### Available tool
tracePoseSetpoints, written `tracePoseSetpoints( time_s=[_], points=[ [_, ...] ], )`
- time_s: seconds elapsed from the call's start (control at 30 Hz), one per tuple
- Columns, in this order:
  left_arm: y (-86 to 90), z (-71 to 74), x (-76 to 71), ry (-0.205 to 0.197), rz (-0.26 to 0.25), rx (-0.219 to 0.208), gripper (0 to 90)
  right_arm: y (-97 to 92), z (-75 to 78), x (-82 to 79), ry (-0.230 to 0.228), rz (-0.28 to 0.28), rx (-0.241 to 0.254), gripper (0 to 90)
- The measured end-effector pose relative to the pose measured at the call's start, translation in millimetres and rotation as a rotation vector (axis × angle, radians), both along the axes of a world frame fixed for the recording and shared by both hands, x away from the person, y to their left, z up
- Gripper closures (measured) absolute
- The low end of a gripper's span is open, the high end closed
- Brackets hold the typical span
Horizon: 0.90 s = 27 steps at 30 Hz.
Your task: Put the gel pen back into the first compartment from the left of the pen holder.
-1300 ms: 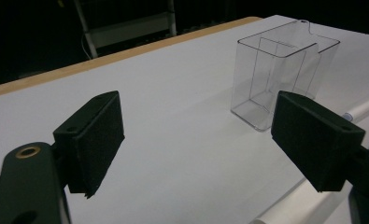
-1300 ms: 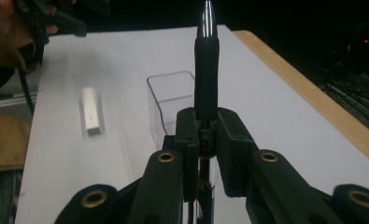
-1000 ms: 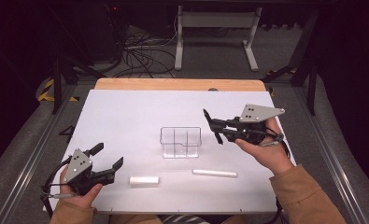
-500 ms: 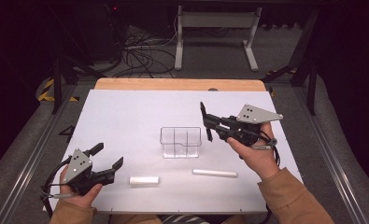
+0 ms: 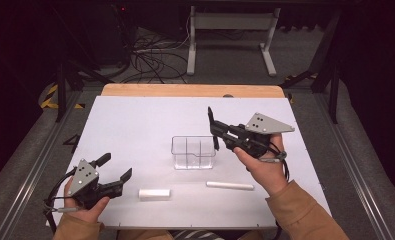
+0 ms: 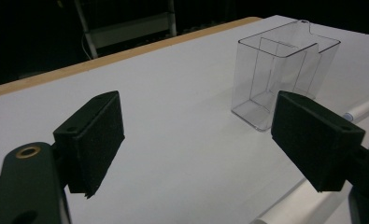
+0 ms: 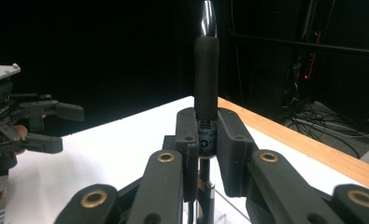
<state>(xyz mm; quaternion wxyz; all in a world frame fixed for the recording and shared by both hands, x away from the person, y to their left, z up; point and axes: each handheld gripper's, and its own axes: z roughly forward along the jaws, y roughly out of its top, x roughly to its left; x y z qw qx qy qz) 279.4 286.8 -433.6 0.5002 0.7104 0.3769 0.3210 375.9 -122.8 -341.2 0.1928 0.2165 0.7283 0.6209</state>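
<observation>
A black pen [image 7: 206, 74] stands upright between the jaws of the right gripper [image 5: 213, 131], which are closed tight on its lower barrel; in the right gripper view its dark grip section rises above the pads and a shiny metal part shows at the top. In the high view the pen [image 5: 210, 116] is a slim dark stick held above the counter [image 5: 135, 125], just beside the upper right corner of the clear plastic organizer [image 5: 193, 152], which sits near the middle of the white surface and is split into compartments. The left gripper [image 5: 116, 170] rests low at the near left of the counter with its jaws spread wide and nothing between them; its view looks across to the organizer [image 6: 285, 74]. Two white things lie nearer the person: a short white cylinder [image 5: 154, 193] and a long white stick [image 5: 230, 185], well apart from each other.
</observation>
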Motion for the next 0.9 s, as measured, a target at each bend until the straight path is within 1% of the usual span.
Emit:
tracePoseSetpoints(
  time_s=[0.03, 0.23, 0.43, 0.67, 0.83, 0.9],
  points=[
    [0.1, -0.1, 0.1, 0.001, 0.001, -0.001, 18.0, 2.3, -0.4, 0.1, 0.002, -0.002, -0.001, 80.4],
    [0.8, -0.3, 0.3, 0.001, -0.001, 0.001, 18.0, 17.8, -2.1, 1.3, 0.012, 0.004, 0.031, 80.4],
    [1.2, -0.5, 0.3, 0.002, -0.001, -0.005, 18.0, 37.7, -7.4, 4.1, -0.004, 0.019, 0.04, 80.4],
    [1.6, -0.5, 0.6, 0.0, 0.0, -0.005, 18.0, 55.5, -15.9, 10.1, -0.011, 0.026, 0.05, 80.4],
    [1.5, -0.7, 0.9, 0.0, 0.0, -0.009, 18.0, 63.7, -20.6, 13.0, -0.012, 0.022, 0.037, 80.4],
    [1.7, -0.7, 1.0, 0.001, -0.002, -0.007, 18.0, 66.5, -22.3, 14.2, -0.013, 0.027, 0.042, 80.4]
  ],
)
